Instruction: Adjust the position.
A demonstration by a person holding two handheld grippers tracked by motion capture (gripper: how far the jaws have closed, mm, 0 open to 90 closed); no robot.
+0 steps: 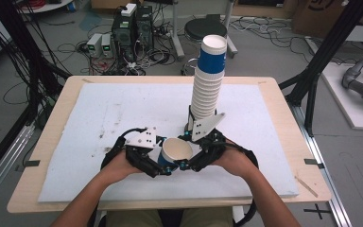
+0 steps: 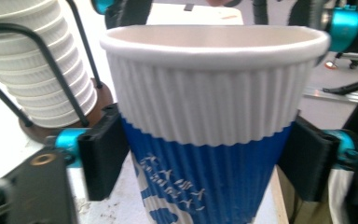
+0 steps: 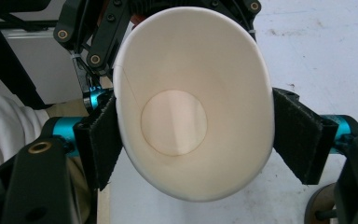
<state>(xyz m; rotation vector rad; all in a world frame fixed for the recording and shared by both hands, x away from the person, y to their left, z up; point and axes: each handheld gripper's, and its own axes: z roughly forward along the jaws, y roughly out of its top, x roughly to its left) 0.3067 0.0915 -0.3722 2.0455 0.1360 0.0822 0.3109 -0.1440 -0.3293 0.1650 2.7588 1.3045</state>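
Both my grippers, left (image 1: 163, 166) and right (image 1: 185, 163), clamp the cup (image 1: 176, 150) at lower centre, stack (image 1: 207, 85) above. It's light, thin paper, crushable; I squeeze gently on the ribbed wall.

The paper cup's (image 2: 214, 121) base is cut off by the left gripper view's bottom edge; its blue printed lettering is too blurred to read.

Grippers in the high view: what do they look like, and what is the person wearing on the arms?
Both the left gripper and right gripper are black linkage frames with cyan fittings, flat black pads and trailing black cables. Each carries a grey three-cornered plate dotted with small dark marks. The forearms are bare, with no sleeves in view.
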